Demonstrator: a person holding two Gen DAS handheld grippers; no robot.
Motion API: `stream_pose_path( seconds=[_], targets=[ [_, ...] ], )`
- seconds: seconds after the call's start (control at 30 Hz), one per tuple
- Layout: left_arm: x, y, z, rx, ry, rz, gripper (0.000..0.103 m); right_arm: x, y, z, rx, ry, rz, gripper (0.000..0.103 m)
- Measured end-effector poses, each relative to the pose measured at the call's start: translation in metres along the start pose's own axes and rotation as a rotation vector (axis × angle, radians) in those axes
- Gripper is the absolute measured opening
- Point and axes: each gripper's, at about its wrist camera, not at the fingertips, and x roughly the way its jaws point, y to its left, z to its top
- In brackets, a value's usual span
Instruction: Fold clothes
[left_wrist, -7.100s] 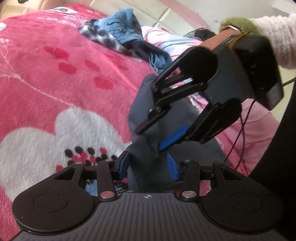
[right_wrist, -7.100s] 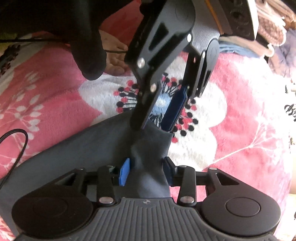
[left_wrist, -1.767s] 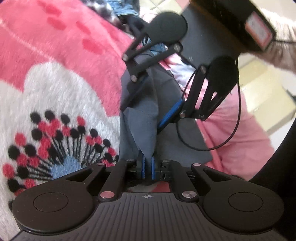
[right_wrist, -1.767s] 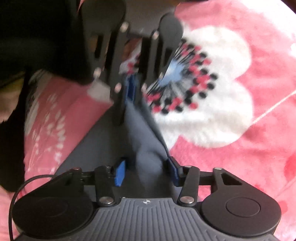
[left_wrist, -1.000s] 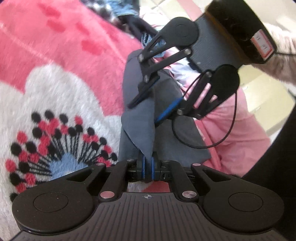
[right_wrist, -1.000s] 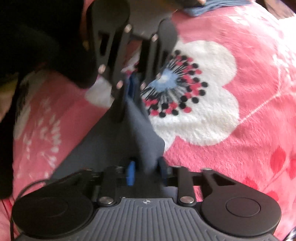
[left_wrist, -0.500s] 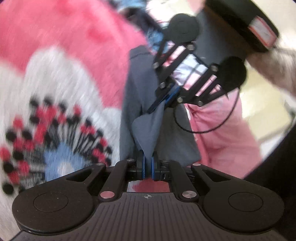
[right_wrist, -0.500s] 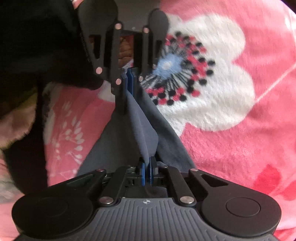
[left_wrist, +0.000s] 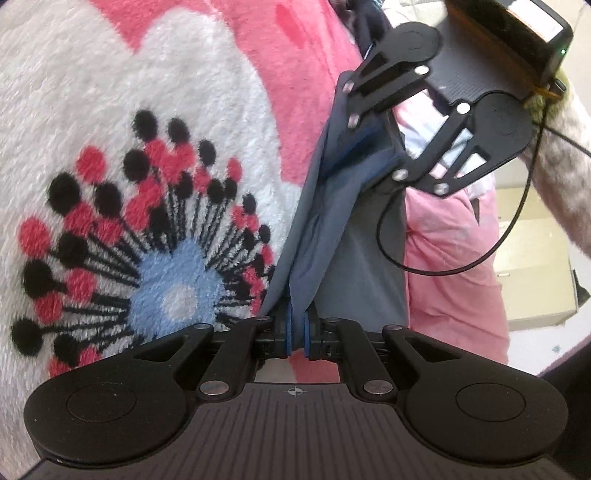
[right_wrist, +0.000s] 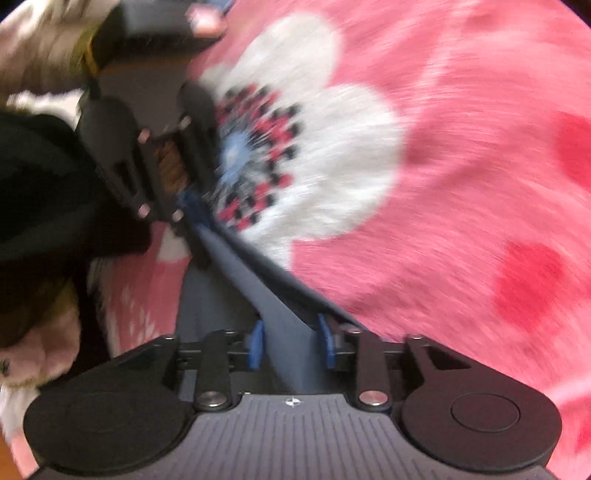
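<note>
A dark grey garment lies on a pink fleece blanket beside its big white flower. My left gripper is shut on a raised fold of the garment's edge. In the left wrist view my right gripper stands further along the same fold, its fingers apart. The right wrist view is blurred. There the right gripper has its jaws opening, with the grey garment running loose between the blue pads. The left gripper holds the far end of the fold.
A pink garment lies right of the grey one, near the bed's edge, with pale floor and a beige box beyond. A black cable hangs from the right gripper. Dark clothes lie at the top. A fuzzy sleeve is at right.
The right gripper's pads, pinched on the fold half a second ago, now stand apart. Its view has swung across the blanket and blurred. The left gripper has rolled and still grips the fold.
</note>
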Motion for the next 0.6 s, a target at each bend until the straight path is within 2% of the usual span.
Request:
stream_pose_path(
  seconds=[0.07,0.2,0.33,0.43,0.53,0.6],
  targets=[
    [-0.001,-0.001,-0.002,0.004,-0.002,0.005,0.006,-0.018,-0.003,-0.017,0.077,-0.086,-0.094,0.051],
    [-0.002,-0.001,-0.006,0.007,-0.008,0.012,0.006,-0.055,0.004,-0.06,0.231,-0.268,-0.342,0.051],
    [-0.004,0.002,-0.011,-0.012,-0.018,0.006,0.007,-0.074,0.038,-0.101,0.334,-0.398,-0.587,0.05],
    [-0.002,0.002,-0.012,-0.003,-0.021,0.012,0.007,-0.068,0.064,-0.112,0.352,-0.464,-0.675,0.048],
    [0.002,-0.007,-0.011,0.047,-0.029,0.043,0.007,-0.06,0.067,-0.106,0.468,-0.515,-0.73,0.048],
    [0.002,-0.012,-0.013,0.076,-0.036,0.061,0.008,-0.06,0.06,-0.099,0.589,-0.569,-0.742,0.05]
  ],
)
